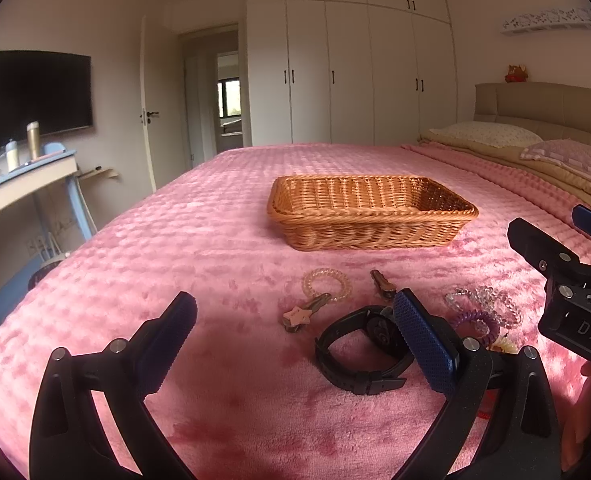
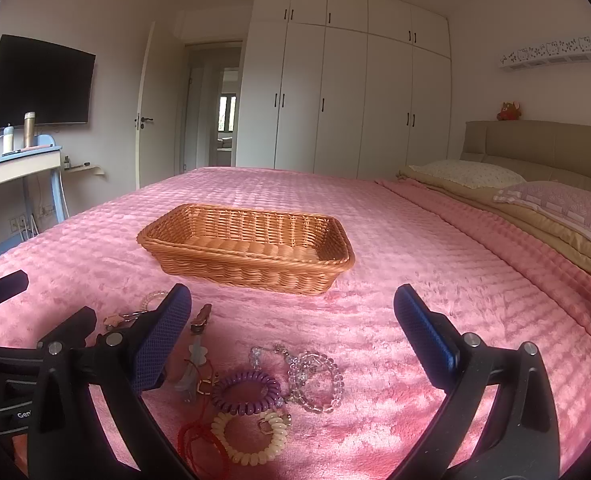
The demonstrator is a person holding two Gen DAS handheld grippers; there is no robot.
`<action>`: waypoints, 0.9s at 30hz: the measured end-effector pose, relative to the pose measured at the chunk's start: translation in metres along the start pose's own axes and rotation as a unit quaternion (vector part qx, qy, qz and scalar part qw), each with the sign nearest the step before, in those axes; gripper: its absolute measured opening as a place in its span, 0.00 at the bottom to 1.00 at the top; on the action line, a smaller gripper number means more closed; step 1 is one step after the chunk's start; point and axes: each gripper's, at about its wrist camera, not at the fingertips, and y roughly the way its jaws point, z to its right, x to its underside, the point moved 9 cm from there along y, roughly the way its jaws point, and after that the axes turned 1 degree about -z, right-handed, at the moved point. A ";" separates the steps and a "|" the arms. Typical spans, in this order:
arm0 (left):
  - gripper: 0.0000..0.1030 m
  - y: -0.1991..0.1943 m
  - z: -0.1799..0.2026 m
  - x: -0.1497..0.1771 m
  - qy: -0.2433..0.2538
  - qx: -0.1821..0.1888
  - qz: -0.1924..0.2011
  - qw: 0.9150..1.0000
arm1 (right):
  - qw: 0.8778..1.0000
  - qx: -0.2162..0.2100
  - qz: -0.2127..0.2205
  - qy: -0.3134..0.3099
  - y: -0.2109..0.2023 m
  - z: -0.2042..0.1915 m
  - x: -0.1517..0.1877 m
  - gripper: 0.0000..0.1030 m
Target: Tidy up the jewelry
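Note:
A wicker basket [image 1: 371, 210] stands empty on the pink bedspread, also in the right wrist view [image 2: 247, 248]. In front of it lie a black watch [image 1: 359, 344], a clear coil bracelet [image 1: 327, 284], a star hair clip [image 1: 297, 316], a brown clip [image 1: 381, 284] and clear beads [image 1: 487, 300]. My left gripper [image 1: 295, 324] is open and empty, with the watch beside its right finger. My right gripper [image 2: 293, 320] is open and empty above a purple coil [image 2: 245, 392], a bead bracelet [image 2: 315, 376], a cream coil [image 2: 251, 436] and a red cord [image 2: 199, 436].
Pillows [image 2: 555, 200] and a folded blanket lie at the bed's right. A desk [image 1: 19, 184] with bottles stands left under a wall TV [image 1: 35, 96]. White wardrobes [image 1: 347, 72] and an open door are behind the bed.

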 end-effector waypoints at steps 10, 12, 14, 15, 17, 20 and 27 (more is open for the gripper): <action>0.93 0.002 -0.003 0.000 -0.006 -0.002 -0.003 1.000 | 1.000 -0.002 0.001 0.000 0.000 -0.001 0.000 0.94; 0.93 0.002 -0.003 0.001 -0.007 -0.002 -0.004 1.000 | 1.000 -0.003 0.002 0.000 -0.001 -0.001 0.000 0.94; 0.93 0.002 -0.003 0.001 -0.007 -0.003 -0.003 1.000 | 1.000 -0.003 0.002 0.001 -0.001 -0.001 0.000 0.94; 0.93 0.002 -0.004 0.001 -0.007 -0.003 -0.003 1.000 | 1.000 -0.004 0.002 0.001 -0.001 -0.001 0.000 0.94; 0.93 0.002 -0.004 0.001 -0.008 -0.003 -0.004 1.000 | 1.000 -0.003 0.001 0.001 -0.001 -0.001 0.001 0.94; 0.93 0.002 -0.005 0.001 -0.009 -0.002 -0.004 1.000 | 1.000 -0.003 0.002 0.001 -0.001 -0.001 0.001 0.94; 0.93 0.002 -0.005 0.001 -0.010 -0.002 -0.004 1.000 | 1.000 -0.001 0.001 -0.001 0.000 -0.001 0.001 0.94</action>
